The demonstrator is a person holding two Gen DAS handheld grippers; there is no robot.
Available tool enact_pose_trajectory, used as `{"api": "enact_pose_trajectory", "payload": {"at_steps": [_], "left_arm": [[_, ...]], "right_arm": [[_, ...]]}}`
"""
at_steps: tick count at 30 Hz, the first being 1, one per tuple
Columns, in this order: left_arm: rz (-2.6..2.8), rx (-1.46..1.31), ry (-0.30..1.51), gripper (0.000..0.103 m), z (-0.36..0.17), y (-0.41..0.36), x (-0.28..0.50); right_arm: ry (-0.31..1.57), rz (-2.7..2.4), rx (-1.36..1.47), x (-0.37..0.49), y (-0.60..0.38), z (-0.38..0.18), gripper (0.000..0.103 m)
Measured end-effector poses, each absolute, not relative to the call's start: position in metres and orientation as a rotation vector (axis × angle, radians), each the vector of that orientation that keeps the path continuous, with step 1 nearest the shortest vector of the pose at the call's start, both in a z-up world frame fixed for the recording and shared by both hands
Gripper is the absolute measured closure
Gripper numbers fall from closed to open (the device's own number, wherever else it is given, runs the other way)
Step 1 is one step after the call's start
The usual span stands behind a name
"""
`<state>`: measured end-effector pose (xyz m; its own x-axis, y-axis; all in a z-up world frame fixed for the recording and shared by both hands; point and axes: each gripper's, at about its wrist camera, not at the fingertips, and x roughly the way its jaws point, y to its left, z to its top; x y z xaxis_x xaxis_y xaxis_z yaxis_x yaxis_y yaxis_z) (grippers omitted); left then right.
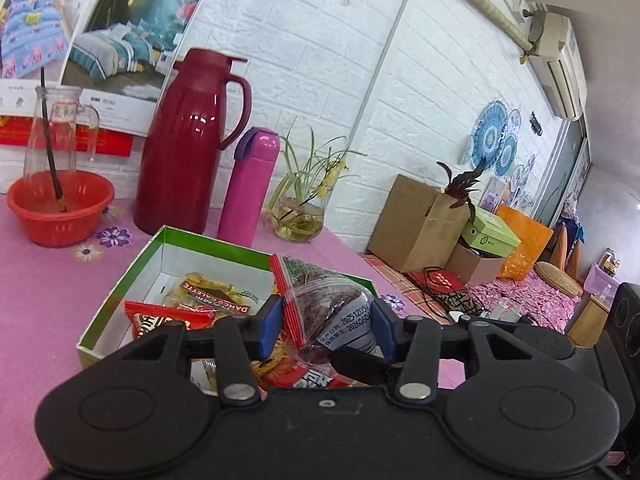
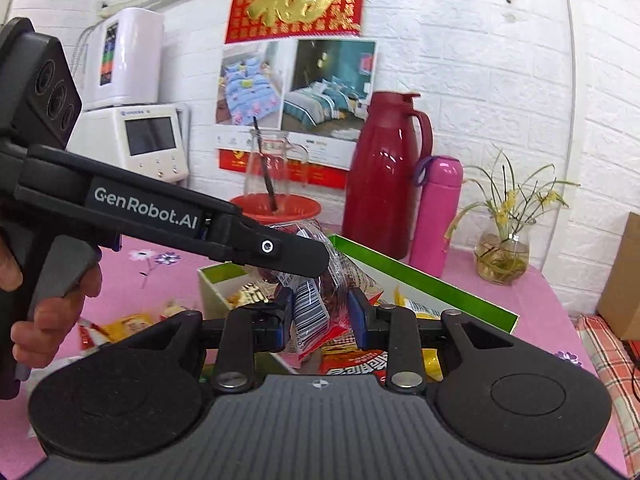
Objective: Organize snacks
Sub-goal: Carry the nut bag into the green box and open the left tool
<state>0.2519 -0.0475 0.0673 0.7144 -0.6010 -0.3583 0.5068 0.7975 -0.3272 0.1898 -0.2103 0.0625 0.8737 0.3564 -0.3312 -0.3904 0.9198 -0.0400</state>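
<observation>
Both grippers were clamped on the same clear snack bag [image 1: 320, 312]: the left gripper [image 1: 326, 326] held its upper part near the red zip strip, while the right gripper [image 2: 320, 312] pinched the barcode end. The bag hung upright between them, directly above the green-edged box [image 1: 120, 284], so the coming move looked like a short drop straight down.
</observation>
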Motion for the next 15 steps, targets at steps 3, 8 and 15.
{"api": "enact_pose_trajectory", "payload": {"at_steps": [3, 8, 15], "left_arm": [[-0.613, -0.197, 0.496, 0.071, 0.056, -0.051, 0.271], [-0.519, -0.148, 0.552, 0.000, 0.035, -0.054, 0.290], [-0.483, -0.157, 0.525, 0.000, 0.037, -0.043, 0.280]], "right_arm": [[0.359, 0.378, -0.102, 0.206, -0.211, 0.052, 0.050], [0.423, 0.334, -0.159, 0.232, -0.203, 0.029, 0.036], [0.418, 0.327, -0.146, 0.225, -0.206, 0.029, 0.002]]}}
